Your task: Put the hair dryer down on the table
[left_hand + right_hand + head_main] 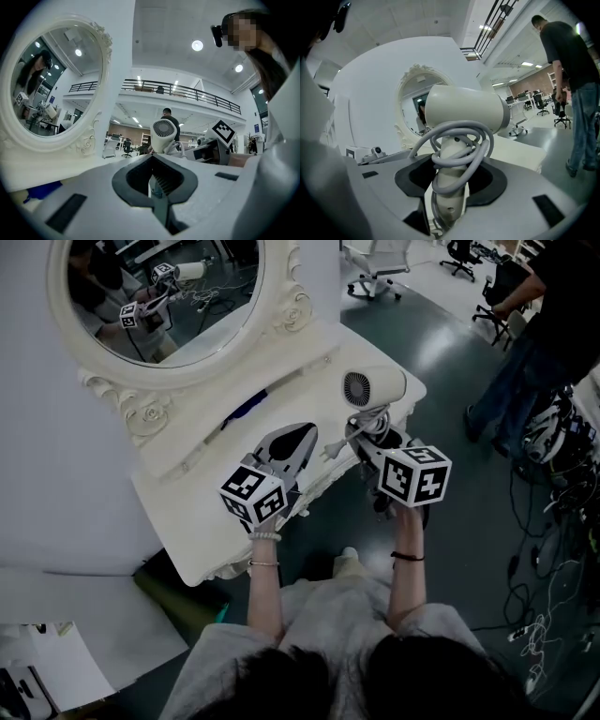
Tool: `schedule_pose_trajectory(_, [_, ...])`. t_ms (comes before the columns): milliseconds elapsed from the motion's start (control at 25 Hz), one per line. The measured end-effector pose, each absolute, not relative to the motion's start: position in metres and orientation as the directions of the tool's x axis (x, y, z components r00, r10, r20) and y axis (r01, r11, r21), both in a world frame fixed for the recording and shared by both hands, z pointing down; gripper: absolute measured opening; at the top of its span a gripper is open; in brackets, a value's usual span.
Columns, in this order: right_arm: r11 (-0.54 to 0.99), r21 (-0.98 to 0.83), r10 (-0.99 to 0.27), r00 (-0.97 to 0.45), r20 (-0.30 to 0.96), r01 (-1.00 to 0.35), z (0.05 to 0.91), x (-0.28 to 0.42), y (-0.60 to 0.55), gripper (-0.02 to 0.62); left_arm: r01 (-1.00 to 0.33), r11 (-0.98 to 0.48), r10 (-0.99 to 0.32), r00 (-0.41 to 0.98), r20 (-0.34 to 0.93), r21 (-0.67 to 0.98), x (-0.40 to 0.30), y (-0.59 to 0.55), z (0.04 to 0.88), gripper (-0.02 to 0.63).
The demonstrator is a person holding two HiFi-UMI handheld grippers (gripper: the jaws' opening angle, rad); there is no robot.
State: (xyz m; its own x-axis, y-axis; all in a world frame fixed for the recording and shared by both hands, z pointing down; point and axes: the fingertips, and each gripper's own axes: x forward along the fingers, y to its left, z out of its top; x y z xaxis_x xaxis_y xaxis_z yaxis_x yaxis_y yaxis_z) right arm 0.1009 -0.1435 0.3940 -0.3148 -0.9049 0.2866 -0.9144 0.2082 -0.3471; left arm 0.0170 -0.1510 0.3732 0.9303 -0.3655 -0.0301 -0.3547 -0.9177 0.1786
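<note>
A white hair dryer point(373, 388) stands upright over the right end of the white vanity table point(211, 526), its round rear grille toward me. My right gripper point(367, 439) is shut on its handle, around which the grey cord point(459, 140) is coiled. In the right gripper view the hair dryer point(464, 110) fills the middle, its handle between the jaws of my right gripper point(452, 163). My left gripper point(314, 428) hovers just left of it over the table, shut with nothing held. The left gripper view shows the hair dryer point(164, 133) beyond the tips of my left gripper point(153, 161).
An ornate oval mirror point(159, 296) stands at the table's back. A blue item point(246, 409) lies near its base. A person point(548, 324) stands at the right by cables point(553, 549) on the floor. Office chairs point(380, 268) are behind.
</note>
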Motion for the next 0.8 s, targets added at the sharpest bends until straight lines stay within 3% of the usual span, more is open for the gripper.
schedule_pose_trajectory(800, [0.290, -0.365, -0.801, -0.433, 0.413, -0.884, 0.447, 0.150, -0.219, 0.187, -0.477, -0.839, -0.483, 0.874, 0.048, 0.263, 0.070, -0.224, 0.416, 0.005])
